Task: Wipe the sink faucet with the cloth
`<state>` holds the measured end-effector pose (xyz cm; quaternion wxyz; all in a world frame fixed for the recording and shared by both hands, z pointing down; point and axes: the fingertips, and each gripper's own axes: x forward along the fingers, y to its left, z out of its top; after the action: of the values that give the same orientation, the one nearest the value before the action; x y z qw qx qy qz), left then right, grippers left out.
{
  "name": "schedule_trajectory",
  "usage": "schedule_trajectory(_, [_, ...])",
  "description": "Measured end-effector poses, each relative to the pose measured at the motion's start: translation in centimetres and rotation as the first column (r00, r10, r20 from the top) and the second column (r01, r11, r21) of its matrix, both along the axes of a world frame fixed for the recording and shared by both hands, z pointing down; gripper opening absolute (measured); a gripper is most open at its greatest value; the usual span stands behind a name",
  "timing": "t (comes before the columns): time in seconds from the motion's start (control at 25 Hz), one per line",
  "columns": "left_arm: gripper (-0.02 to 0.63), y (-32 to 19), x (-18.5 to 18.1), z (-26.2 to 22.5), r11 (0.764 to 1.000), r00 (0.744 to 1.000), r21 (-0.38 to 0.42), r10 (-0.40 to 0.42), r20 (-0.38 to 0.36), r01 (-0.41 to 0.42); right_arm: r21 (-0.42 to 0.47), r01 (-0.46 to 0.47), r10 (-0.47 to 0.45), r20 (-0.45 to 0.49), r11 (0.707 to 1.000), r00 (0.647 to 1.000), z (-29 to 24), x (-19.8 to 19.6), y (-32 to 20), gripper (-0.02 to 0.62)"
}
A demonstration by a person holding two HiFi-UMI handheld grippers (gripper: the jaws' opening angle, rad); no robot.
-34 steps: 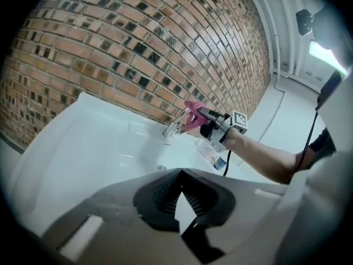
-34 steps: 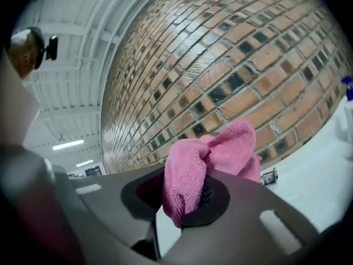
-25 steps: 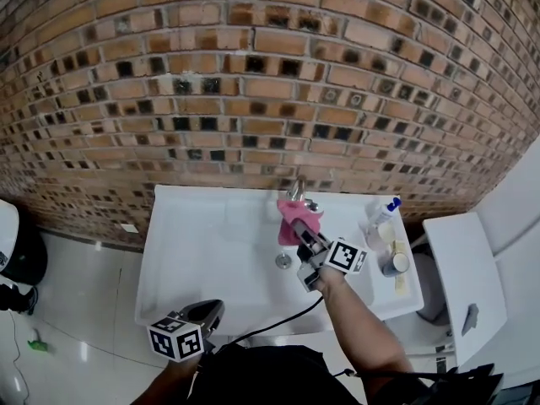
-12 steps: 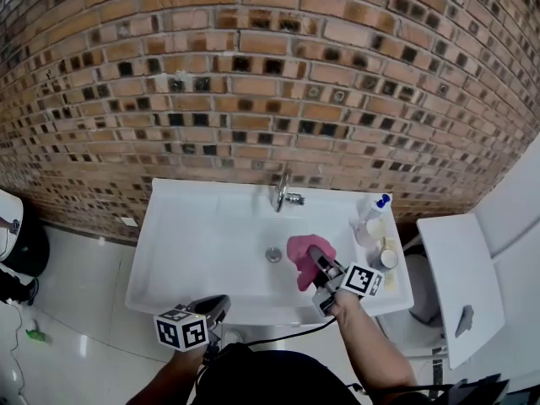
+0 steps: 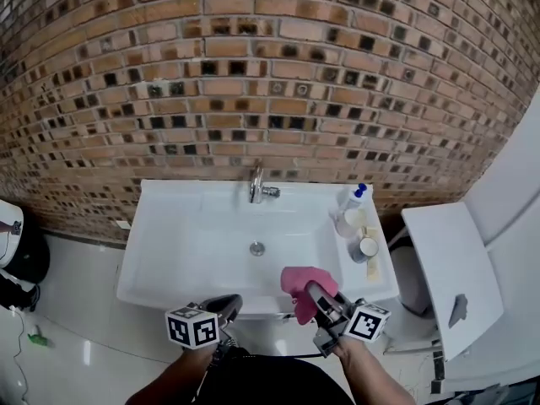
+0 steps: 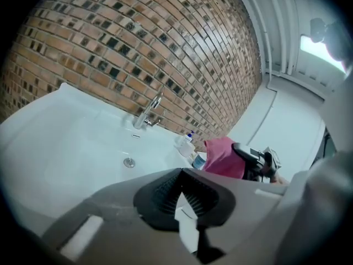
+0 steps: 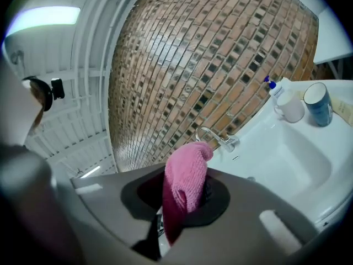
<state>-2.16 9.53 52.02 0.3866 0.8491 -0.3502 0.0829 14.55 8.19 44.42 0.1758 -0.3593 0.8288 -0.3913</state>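
We see the R gripper (image 5: 312, 296) clamped on a pink cloth (image 5: 300, 282), which bunches up past the jaw tips & droops below them, over the front rim of the sink (image 5: 169, 260). The faucet (image 5: 257, 184) stands well ahead of that gripper, across the basin by the brick wall (image 5: 270, 74), apart from the cloth; a bottle (image 5: 353, 201) & cups (image 5: 365, 247) sit ahead & to its right. The L gripper (image 5: 226, 304), near the R one's left at the same rim, has its jaws together w/ nothing between them.
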Motion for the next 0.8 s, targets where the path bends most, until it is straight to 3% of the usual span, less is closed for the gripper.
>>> schedule_trajectory(0.24, [0.004,3.4,1.2,1.4,0.999,0.999,-0.046,0.004,0.036,-0.002,0.002,0.093,-0.092,-0.116,0.996,0.989,1.6,0.1,6.0,0.051])
schedule_trajectory(0.8, [0.004,8.2,2.0,1.6,1.000,0.997,-0.021,-0.005,0.071,0.006,0.036,0.168,-0.159,-0.181,0.985,0.971,3.0,-0.4,11.1,0.049])
